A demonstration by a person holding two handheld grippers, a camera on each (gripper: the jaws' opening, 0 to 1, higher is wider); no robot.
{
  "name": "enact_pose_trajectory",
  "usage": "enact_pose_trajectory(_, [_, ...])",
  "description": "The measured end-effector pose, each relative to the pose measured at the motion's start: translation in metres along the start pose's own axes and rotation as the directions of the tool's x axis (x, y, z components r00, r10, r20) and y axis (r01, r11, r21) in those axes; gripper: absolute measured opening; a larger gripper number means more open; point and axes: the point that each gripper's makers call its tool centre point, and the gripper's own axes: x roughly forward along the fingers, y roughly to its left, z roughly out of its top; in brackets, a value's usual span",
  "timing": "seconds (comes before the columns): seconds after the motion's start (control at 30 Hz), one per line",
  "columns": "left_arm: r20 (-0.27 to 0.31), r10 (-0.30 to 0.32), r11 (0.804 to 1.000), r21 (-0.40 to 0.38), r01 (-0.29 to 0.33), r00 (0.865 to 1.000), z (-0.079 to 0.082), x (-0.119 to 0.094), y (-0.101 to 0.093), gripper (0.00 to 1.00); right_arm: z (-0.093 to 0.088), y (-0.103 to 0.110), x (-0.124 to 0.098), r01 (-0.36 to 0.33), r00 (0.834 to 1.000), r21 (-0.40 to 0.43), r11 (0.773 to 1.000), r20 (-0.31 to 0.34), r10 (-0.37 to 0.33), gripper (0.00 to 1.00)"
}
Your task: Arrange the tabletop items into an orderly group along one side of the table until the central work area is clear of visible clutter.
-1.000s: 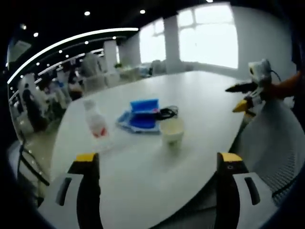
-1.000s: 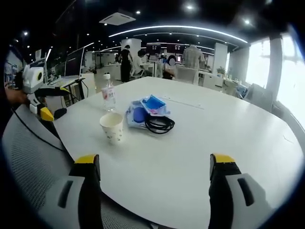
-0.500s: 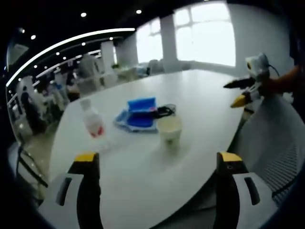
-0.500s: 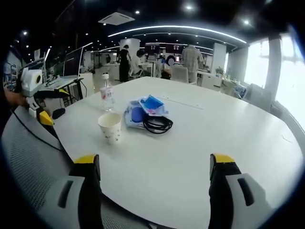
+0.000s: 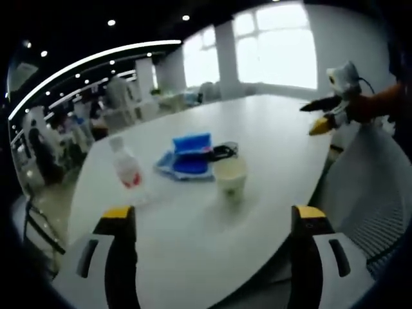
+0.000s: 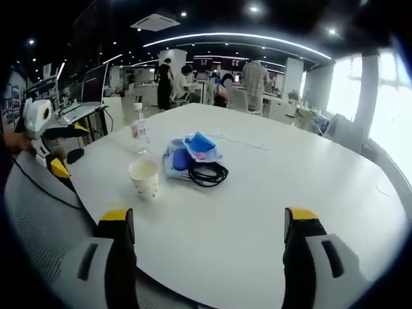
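1. Both my grippers, left (image 5: 209,222) and right (image 6: 209,222), hang with jaws apart, holding nothing, short of the table (image 6: 309,187).
2. The paper cup (image 6: 143,177) sits mid-table; it looks light and crushable, so I'd pinch its wall gently.
3. The water bottle (image 6: 139,133) looks stiff but slippery; grip mid-body.
4. The soft blue pouch (image 6: 196,149) and the black cable (image 6: 206,174) touching it may snag.

My left gripper view faces window side over counter (image 5: 270,141); my right gripper view faces office interior. Both sit back at edge, sharing paper cup (image 5: 230,175), bottle (image 6: 139,133), blue pouch (image 6: 196,149).
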Motion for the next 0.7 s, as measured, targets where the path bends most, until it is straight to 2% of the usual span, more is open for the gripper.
enact_pose_trajectory(0.1, [-0.004,0.0,1.0,0.011,0.0,1.0,0.0,0.0,0.0,0.97,0.02,-0.001,0.003,0.005,0.999,0.003,1.0,0.032,-0.005,0.96])
enact_pose_trajectory(0.3, [-0.004,-0.004,1.0,0.015,0.005,1.0,0.0,0.0,-0.001,0.97,0.048,-0.002,0.013,0.001,0.997,0.021,1.0,0.071,-0.002,0.93])
enact_pose_trajectory(0.47, [-0.003,-0.007,1.0,0.028,0.007,1.0,0.0,0.0,-0.001,0.95,0.062,0.0,0.023,-0.001,0.996,0.024,1.0,0.088,-0.001,0.9])
enact_pose_trajectory(0.7, [-0.007,-0.008,1.0,0.025,0.008,1.0,-0.001,0.0,-0.001,0.95,0.071,0.001,0.037,-0.009,0.996,0.037,0.999,0.091,0.006,0.87])
